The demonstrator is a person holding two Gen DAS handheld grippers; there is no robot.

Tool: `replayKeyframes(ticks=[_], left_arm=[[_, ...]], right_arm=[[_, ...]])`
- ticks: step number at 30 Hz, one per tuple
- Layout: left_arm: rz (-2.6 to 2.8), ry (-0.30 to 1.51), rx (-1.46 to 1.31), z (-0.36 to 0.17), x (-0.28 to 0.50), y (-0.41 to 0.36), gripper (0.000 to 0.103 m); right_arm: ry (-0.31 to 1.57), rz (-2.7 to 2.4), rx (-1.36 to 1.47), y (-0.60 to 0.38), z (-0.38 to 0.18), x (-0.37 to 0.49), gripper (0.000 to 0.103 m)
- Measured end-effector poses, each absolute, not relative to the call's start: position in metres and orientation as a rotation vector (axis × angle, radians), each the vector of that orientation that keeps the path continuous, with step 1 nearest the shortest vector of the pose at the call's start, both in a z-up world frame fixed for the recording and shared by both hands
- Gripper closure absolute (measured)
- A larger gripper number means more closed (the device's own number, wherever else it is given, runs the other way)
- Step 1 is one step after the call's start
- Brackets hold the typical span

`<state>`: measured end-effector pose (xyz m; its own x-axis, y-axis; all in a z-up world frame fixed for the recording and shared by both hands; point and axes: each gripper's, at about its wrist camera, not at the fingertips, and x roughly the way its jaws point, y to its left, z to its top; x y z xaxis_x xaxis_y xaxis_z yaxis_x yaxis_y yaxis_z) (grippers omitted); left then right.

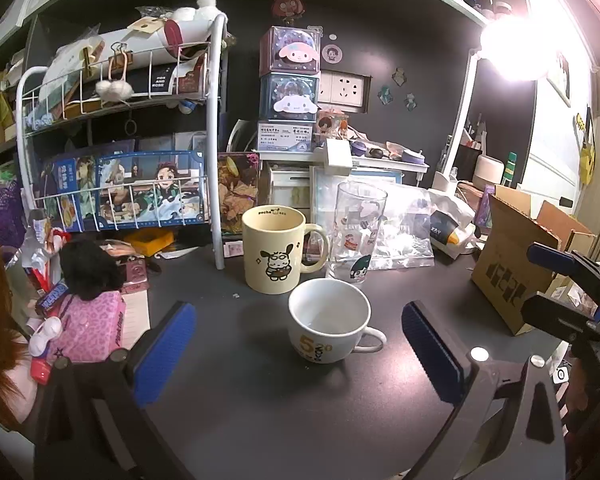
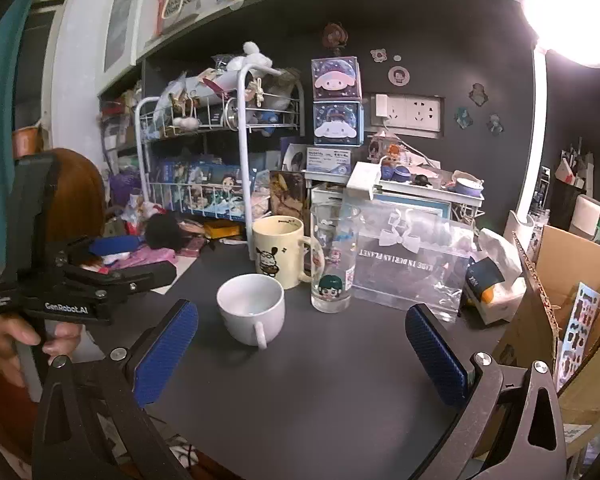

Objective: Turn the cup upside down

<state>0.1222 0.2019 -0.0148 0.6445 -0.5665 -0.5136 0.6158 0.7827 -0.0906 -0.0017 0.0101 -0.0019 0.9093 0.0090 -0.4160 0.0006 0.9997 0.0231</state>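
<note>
The white cup (image 1: 329, 320) is showing glossy glazed ceramic, as is the cream mug (image 1: 274, 249). The tall tumbler (image 1: 356, 232) is looking like clear smooth glass. The bench (image 1: 300, 400) is presenting a dark matt surface. The left tool (image 1: 300, 350) is wearing ribbed blue pads (image 1: 162, 354) on matt black plastic arms. The cardboard box (image 1: 516, 264) is showing rough brown paper.

Count, drinking vessels on desk ahead of claws: 3.
- white cup (image 1: 329, 326): 1
- cream cartoon mug (image 1: 274, 249): 1
- clear printed glass (image 1: 356, 232): 1

Character boxes stacked behind: 2. Wire rack: 1. Cardboard box, right: 1.
</note>
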Motion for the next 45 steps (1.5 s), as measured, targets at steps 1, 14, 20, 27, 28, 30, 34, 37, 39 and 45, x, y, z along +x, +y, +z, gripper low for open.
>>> replayKeyframes(ticks=[1, 14, 20, 27, 28, 30, 34, 37, 39, 45], left_arm=[[-0.674, 0.55, 0.095, -0.015, 0.123, 0.201, 0.001], [-0.68, 0.543, 0.095, -0.01, 0.119, 0.206, 0.001], [-0.677, 0.542, 0.091, -0.012, 0.12, 0.208, 0.001], [-0.68, 0.545, 0.093, -0.01, 0.12, 0.204, 0.001], [-0.68, 0.546, 0.092, -0.01, 0.12, 0.204, 0.001], [-0.68, 0.545, 0.093, -0.011, 0.12, 0.204, 0.001], [-0.681, 0.545, 0.093, -0.012, 0.121, 0.204, 0.001], [-0.682, 0.551, 0.097, -0.012, 0.124, 0.201, 0.001], [-0.687, 0.552, 0.101, -0.013, 0.126, 0.2, 0.001], [-0.702, 0.549, 0.098, -0.014, 0.134, 0.199, 0.001]], right_arm=[[0.429, 0.006, 0.025, 0.01, -0.002, -0.001, 0.0], [0.417, -0.002, 0.014, 0.009, -0.001, -0.002, 0.0], [0.404, 0.009, -0.049, 0.023, -0.002, -0.005, 0.0], [0.397, 0.013, -0.015, 0.016, -0.002, -0.005, 0.0], [0.39, 0.012, -0.01, 0.015, -0.002, -0.006, 0.0], [0.385, 0.021, 0.0, 0.016, 0.0, -0.007, 0.0], [0.405, 0.034, 0.01, 0.014, -0.003, -0.005, 0.0], [0.405, 0.035, 0.024, 0.012, -0.004, -0.003, 0.0], [0.4, 0.051, 0.045, 0.009, -0.004, -0.002, 0.0], [0.397, 0.033, 0.006, 0.009, -0.002, 0.001, 0.0]])
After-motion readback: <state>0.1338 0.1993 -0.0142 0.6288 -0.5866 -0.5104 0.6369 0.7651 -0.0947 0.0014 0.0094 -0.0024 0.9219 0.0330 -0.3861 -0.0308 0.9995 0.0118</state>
